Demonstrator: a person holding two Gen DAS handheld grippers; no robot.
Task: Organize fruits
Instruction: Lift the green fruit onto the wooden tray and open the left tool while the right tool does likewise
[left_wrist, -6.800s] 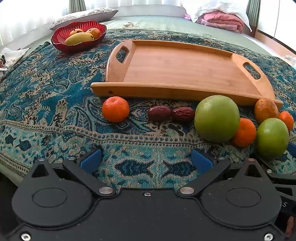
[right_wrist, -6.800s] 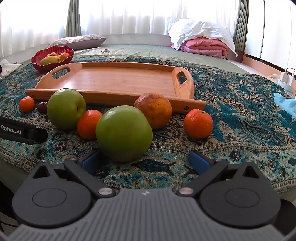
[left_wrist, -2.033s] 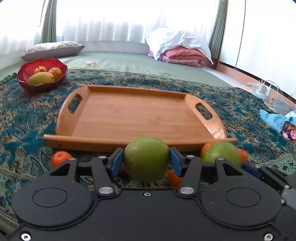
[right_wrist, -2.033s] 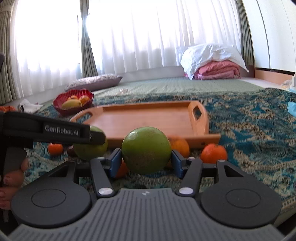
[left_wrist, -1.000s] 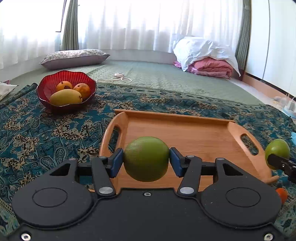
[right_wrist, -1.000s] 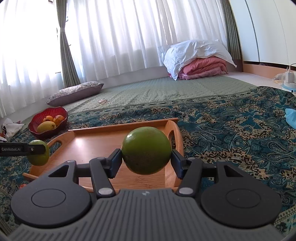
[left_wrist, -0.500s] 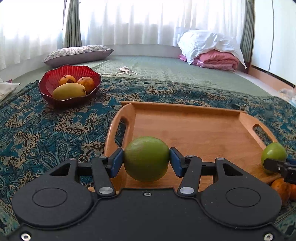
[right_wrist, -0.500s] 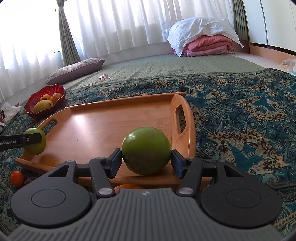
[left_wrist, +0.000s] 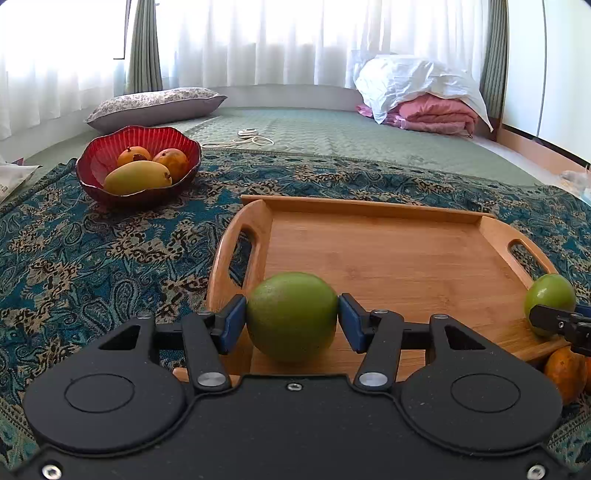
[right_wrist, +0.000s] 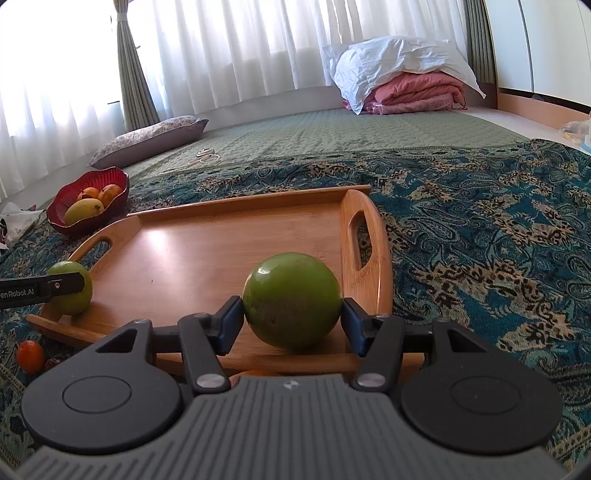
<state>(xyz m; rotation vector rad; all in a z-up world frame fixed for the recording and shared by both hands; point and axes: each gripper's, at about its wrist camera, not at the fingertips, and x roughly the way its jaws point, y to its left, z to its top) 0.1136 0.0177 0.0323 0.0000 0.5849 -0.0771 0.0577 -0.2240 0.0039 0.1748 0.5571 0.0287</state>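
**Two green fruits held over the tray**

Each hand-held gripper is clenched on a round green fruit. Your left hand-held gripper grasps its green fruit at the near left corner of the wooden tray, beside the handle slot. Your right hand-held gripper grasps the other green fruit at the near right corner. Whether either fruit touches the tray floor, you cannot tell.

Judge these fruits firm, fairly heavy and smooth-skinned, so they will likely roll once released. The pads sit at the widest part on opposite sides, which looks like the right hold. Lower each onto the flat tray floor before you let go.

The left view shows an orange fruit on the patterned cloth just off the tray's near right corner, hidden in the right view. The right view shows a small orange fruit and something dark beside it off the near left corner. Both show the red bowl of fruit well apart from the tray.
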